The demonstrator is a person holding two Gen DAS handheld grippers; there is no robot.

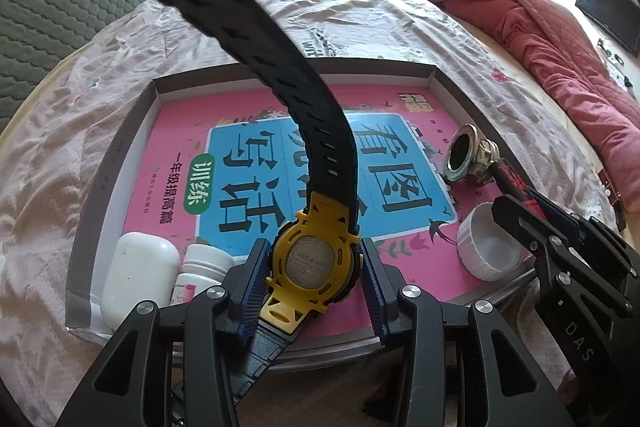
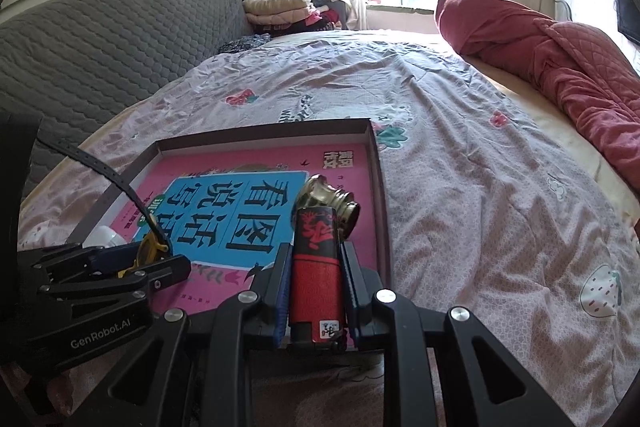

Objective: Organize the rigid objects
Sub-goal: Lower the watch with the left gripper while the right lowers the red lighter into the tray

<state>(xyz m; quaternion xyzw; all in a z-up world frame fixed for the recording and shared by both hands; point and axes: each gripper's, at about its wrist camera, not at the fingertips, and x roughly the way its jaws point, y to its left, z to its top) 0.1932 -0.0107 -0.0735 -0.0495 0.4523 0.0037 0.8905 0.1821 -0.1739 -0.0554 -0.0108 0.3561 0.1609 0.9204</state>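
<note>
The left hand-held gripper (image 1: 316, 267), tilted steeply down over the shallow box (image 1: 120, 147) on the bed (image 2: 460, 147), clamps a watch (image 1: 314, 263) by its yellow case, back plate up, black strap arching away. The right hand-held gripper (image 2: 316, 291), angled down beside it, is closed on a red-and-black lighter (image 2: 316, 267) over the box's pink book (image 1: 180, 131), its tip just beside a brass fitting (image 2: 332, 201).

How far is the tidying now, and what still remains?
Done: two white bottles, a white cap and a metal fitting lie in the tray. In hand: the left gripper holds a watch, the right gripper a red lighter, both above the tray. Left: setting both down.
</note>
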